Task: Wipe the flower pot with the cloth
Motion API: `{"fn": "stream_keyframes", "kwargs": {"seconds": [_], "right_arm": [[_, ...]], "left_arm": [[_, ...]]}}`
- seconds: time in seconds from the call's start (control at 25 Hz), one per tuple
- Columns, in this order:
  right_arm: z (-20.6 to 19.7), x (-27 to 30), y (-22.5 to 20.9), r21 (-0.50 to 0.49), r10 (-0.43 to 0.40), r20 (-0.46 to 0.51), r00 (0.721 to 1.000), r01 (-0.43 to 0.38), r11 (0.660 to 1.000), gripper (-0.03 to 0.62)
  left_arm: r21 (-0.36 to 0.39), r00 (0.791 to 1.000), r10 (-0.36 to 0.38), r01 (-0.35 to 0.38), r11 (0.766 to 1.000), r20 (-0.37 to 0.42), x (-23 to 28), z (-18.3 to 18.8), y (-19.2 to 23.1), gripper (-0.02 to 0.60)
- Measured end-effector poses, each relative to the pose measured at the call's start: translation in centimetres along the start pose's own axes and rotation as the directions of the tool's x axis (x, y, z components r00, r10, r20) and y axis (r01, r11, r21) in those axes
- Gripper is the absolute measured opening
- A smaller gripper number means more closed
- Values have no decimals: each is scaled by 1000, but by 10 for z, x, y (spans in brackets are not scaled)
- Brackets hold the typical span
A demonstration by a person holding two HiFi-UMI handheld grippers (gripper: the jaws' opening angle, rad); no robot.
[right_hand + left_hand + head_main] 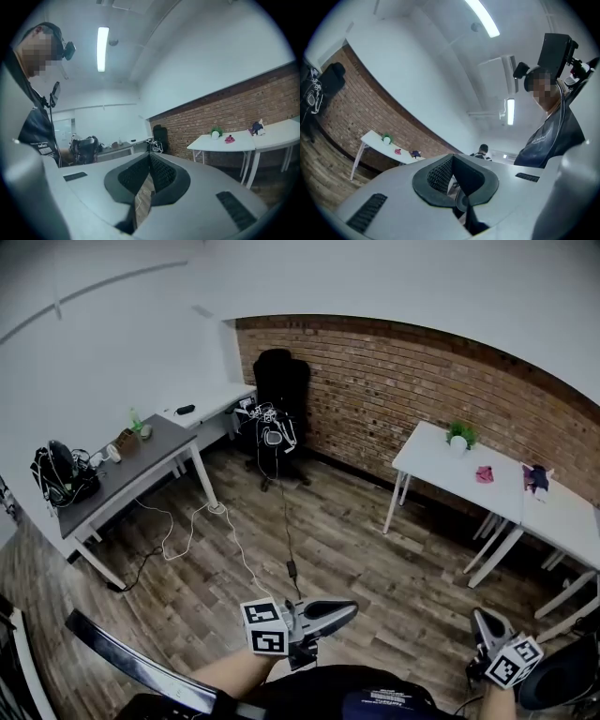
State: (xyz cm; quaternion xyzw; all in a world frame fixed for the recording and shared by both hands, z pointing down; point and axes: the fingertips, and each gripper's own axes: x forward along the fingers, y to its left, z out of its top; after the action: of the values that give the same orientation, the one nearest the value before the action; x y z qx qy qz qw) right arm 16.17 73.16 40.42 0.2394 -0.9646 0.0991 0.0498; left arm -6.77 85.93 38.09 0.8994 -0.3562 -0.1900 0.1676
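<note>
- I am holding my left gripper (347, 609) low in front of me. Its fingers (437, 174) are pressing shut against each other, with nothing between them.
- I am holding my right gripper (481, 617) low on my right. Its fingers (161, 174) are also sitting closed together, gripping nothing.
- The flower pot (458, 441), small and white with a green plant, is standing on a white surface (427, 457) against the brick wall (375, 381), well apart from both grippers.
- The pink cloth (484, 474) is lying on that surface, near the pot on its right in the head view and not touching it.
- A small dark purple thing (536, 479) is lying further right of the cloth.
- A wooden floor (356, 559) is stretching between me and that surface.
- A black office chair (279, 381) and a grey desk (141, 470) are standing on the far left.
</note>
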Motion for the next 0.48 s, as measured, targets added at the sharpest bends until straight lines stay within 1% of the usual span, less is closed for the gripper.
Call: {"fn": "stream_keyframes", "kwargs": {"seconds": [0.12,0.2,0.32,0.4,0.48], "right_arm": [[10,-2,-44,-19,14,-2,1000,-14,1000,0],[13,-4,-66,-14,15,8,1000,-15,1000,0],[12,-4,-94,-2,7,14,1000,-7,1000,0],[9,0,-112,5,-3,5,1000,3,1000,0],[8,6,-128,14,-18,-2,1000,18,1000,0]], "left_arm": [[-23,1000,-4,5,1000,21,48,2,7,2],[-23,1000,-15,15,1000,0,71,-3,10,2],[-15,999,-16,15,1000,-35,94,-7,22,2],[-33,999,-13,12,999,-30,107,-7,37,2],[-54,999,-29,27,998,-34,123,-7,55,2]]}}
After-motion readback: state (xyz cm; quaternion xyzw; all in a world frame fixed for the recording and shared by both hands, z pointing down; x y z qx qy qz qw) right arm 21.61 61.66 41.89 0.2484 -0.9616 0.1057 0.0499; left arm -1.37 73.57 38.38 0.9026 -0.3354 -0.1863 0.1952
